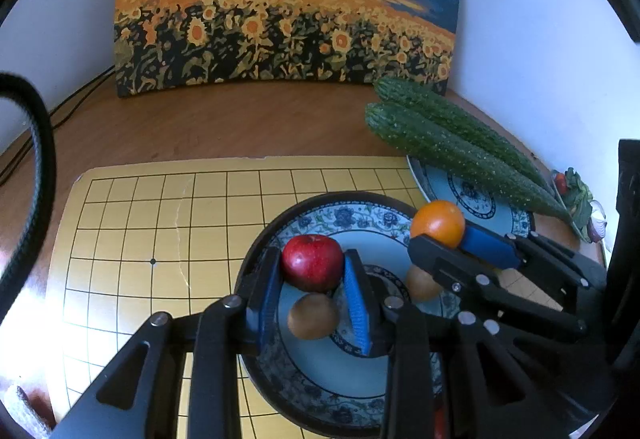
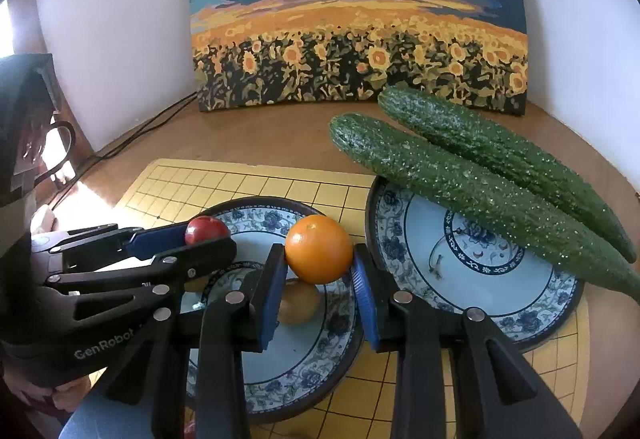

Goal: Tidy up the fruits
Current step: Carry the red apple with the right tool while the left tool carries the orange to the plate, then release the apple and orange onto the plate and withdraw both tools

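Observation:
My left gripper [image 1: 311, 273] is shut on a red apple [image 1: 313, 262] and holds it over the blue-patterned plate [image 1: 332, 379]. My right gripper [image 2: 319, 259] is shut on an orange [image 2: 319, 249] over the same plate [image 2: 304, 371]. Two brown kiwis [image 1: 313, 315] [image 1: 422, 283] lie in the plate below the fruits; in the right wrist view one kiwi [image 2: 298, 301] shows under the orange. The orange [image 1: 438, 223] and the right gripper show in the left wrist view, and the apple [image 2: 206, 230] shows in the right wrist view.
A second patterned plate [image 2: 416, 239] on the right bears two long cucumbers [image 2: 472, 191] that stick out past its rim. Both plates stand on a yellow grid board [image 1: 160, 223] on a brown table. A sunflower painting [image 1: 280, 7] leans on the wall behind. Cables [image 2: 132, 139] run at the left.

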Demonstrator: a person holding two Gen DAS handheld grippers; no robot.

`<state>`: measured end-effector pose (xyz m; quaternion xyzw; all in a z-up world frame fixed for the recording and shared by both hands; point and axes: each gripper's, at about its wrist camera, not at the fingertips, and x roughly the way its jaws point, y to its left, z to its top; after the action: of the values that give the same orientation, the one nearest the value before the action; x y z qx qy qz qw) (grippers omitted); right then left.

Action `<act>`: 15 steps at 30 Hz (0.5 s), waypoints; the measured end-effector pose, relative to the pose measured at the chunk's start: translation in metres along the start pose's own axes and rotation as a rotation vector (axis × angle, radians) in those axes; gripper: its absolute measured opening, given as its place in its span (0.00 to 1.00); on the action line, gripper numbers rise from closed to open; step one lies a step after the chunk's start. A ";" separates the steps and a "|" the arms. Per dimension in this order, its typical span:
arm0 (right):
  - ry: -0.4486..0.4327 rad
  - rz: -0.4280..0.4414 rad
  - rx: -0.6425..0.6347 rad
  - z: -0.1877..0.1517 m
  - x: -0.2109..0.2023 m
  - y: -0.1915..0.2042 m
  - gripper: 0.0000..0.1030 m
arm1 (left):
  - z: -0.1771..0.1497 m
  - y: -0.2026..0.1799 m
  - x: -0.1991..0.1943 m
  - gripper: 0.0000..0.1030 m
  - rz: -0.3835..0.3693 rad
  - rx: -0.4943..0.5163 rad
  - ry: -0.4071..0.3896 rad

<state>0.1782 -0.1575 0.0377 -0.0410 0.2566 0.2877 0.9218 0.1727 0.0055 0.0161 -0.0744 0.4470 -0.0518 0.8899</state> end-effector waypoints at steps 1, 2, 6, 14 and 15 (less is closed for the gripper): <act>0.001 0.001 0.000 0.000 0.000 0.000 0.33 | 0.000 0.000 0.000 0.32 0.000 0.001 0.000; 0.002 0.003 0.000 0.000 0.000 -0.001 0.33 | 0.000 0.000 -0.002 0.32 -0.002 0.002 -0.001; 0.005 0.011 0.015 0.000 -0.001 -0.002 0.33 | 0.001 -0.002 -0.004 0.32 0.004 0.006 -0.009; 0.009 0.011 0.016 -0.003 -0.004 0.000 0.34 | 0.002 -0.004 -0.013 0.32 0.002 0.011 -0.017; 0.007 0.013 0.019 -0.004 -0.005 0.000 0.35 | 0.002 -0.004 -0.015 0.32 0.000 0.012 -0.019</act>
<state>0.1731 -0.1611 0.0372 -0.0313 0.2628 0.2912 0.9193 0.1655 0.0041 0.0294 -0.0694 0.4381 -0.0535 0.8946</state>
